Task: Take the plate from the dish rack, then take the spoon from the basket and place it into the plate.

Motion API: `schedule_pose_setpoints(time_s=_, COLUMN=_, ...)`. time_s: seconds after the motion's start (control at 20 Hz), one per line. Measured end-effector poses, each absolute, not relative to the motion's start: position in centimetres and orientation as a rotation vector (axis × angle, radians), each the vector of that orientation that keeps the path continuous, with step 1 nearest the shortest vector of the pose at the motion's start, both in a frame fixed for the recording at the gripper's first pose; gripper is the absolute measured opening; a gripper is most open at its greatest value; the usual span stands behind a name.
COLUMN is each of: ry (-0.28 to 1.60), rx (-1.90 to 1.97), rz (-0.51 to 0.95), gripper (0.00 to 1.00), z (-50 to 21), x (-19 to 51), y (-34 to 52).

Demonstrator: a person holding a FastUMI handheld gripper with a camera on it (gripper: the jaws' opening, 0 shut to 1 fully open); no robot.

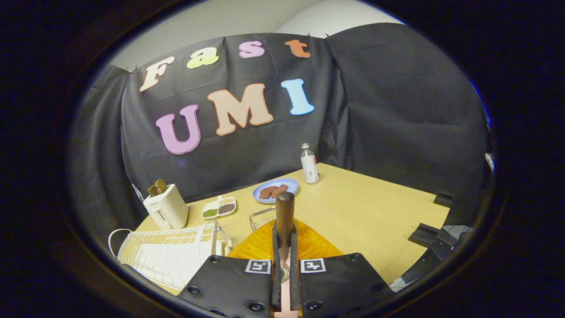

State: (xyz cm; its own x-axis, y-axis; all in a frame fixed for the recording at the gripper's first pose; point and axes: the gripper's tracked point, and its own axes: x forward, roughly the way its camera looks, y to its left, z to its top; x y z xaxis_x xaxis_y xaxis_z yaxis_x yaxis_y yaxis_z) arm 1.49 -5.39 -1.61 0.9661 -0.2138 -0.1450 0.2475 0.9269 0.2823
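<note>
The claw [284,240] has its 2 fingers [276,247] drawn close together, clamped on the spoon [284,212], which stands upright between them. Its dark brown handle rises past the fingertips, and a pale part of it shows lower down in the narrow gap between the fingers.

Directly under and just ahead of the fingers lies the plate [309,245], a translucent orange one, resting flat on the table [375,212]. The spoon is held above it; whether its lower end touches the plate cannot be told.

Just beyond the plate, slightly left of the fingers, sits a clear basket [261,217]. To the left of the claw stands the white wire rack [170,254], close beside the plate.

Further ahead and left, a cream toaster [166,206] stands with a brown slice in its slot. Between it and the spoon handle lies a small divided dish [219,207] of green and dark grains.

Beyond the handle a blue dish [276,190] carries 2 brown pieces of food. Just right of that dish a small bottle [309,163] stands upright near the far table edge.

Well off to the right, dark brackets [426,234] sit at the table's edge.
</note>
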Motion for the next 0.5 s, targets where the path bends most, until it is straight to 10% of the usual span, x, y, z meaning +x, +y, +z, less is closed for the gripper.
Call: schedule_pose_setpoints(time_s=0.5, ry=0.201, rx=0.392, rz=-0.189, gripper=0.1, z=-6.3, x=2.9, y=-6.1)
